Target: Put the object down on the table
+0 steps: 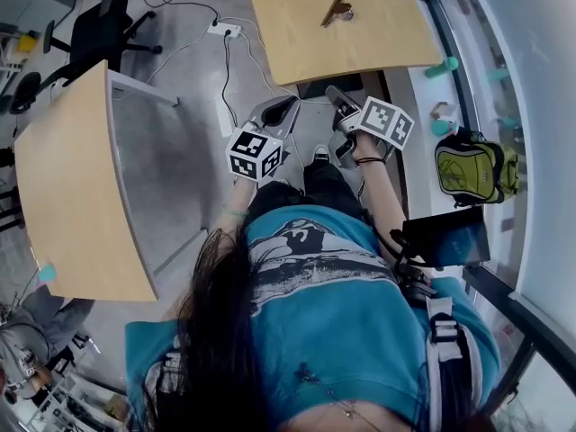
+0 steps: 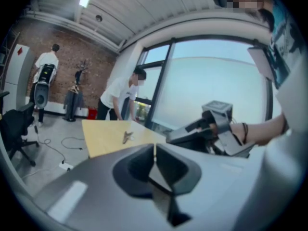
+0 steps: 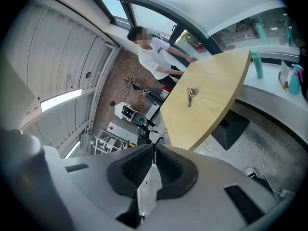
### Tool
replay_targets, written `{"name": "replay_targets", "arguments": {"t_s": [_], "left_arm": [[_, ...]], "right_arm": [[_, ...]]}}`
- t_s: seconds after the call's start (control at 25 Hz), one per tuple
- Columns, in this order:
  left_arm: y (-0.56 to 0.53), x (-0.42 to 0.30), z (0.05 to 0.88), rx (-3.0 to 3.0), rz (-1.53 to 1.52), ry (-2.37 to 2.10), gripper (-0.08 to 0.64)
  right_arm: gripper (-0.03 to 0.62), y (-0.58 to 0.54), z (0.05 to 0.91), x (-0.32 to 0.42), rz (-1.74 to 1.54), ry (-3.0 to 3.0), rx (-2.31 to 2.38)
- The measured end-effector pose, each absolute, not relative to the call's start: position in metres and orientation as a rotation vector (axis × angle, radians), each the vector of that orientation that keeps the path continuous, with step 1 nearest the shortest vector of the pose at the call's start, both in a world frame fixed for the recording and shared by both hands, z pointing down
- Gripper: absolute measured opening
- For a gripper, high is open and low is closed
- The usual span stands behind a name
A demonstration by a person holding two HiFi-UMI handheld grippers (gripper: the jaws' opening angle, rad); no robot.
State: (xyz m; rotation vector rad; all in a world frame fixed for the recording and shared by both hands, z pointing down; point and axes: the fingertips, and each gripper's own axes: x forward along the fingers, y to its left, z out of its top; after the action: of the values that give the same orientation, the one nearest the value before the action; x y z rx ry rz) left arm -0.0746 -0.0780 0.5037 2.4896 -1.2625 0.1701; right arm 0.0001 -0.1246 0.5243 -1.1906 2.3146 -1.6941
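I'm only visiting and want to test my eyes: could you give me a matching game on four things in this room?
Things: 1 small clip-like object; 2 backpack; 3 power strip; 4 bottle.
Descriptions: A white, on the floor; B teal, upright on the ledge; C yellow-green; D lying on the far wooden table.
Pairs: 1-D; 2-C; 3-A; 4-B.

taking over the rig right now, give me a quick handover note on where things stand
Grippers: the left gripper has its jaws shut with nothing between them. The right gripper has its jaws shut too, and nothing is clearly held.
Things: a small brown object lies on the wooden table ahead, apart from both grippers.
Done: the object appears to be already set down.
Left: probably nothing. Just confirm that this is the intended object.
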Motion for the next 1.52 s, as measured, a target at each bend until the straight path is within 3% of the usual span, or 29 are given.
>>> {"name": "replay_targets", "arguments": {"t_s": [0.44,1.52], "left_arm": [[-0.024,-0.077,0.497,2.601,0.207,-1.145,0.002],[0.082,0.065,0.480,2.543,0.153,-1.324,0.002]], "right_arm": [[0.032,-0.077,0.508,-0.009,-1.581,2.307,-1.234],[0.031,0.053,0.500,0.111,-1.605,2.507,-1.063]]}}
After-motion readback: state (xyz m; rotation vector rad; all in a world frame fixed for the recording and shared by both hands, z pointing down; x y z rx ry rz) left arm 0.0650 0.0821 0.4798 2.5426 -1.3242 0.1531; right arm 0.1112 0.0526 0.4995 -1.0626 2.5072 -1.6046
